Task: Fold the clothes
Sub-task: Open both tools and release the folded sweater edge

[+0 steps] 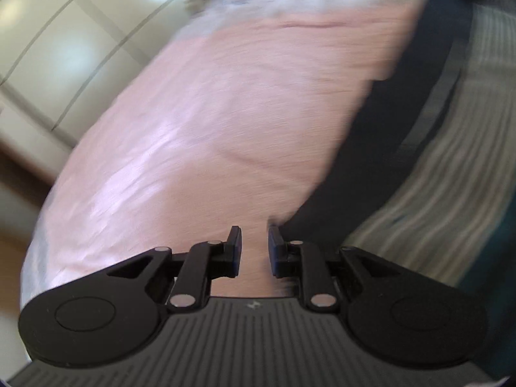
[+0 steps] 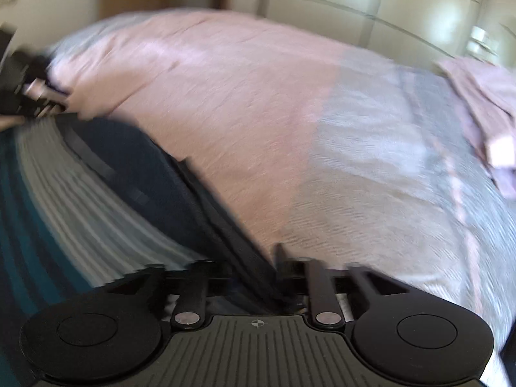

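Note:
A striped garment point(image 1: 429, 187) in grey, white and teal with a dark navy band point(image 1: 403, 103) lies on a pink bedspread point(image 1: 225, 113). My left gripper point(image 1: 254, 248) is open with a gap between its fingers; only the bedspread shows in the gap, and the navy edge lies just right of it. In the right wrist view the same garment point(image 2: 80, 200) spreads at the left, and its navy edge point(image 2: 225, 225) runs into my right gripper point(image 2: 254, 274), which looks closed on it. The left gripper point(image 2: 29, 96) shows blurred at the far left.
The bedspread turns grey-blue point(image 2: 387, 161) toward the right. A folded pink cloth point(image 2: 483, 113) lies at the far right of the bed. Cream wardrobe doors point(image 2: 371, 0) stand behind the bed; they also show in the left wrist view point(image 1: 64, 32).

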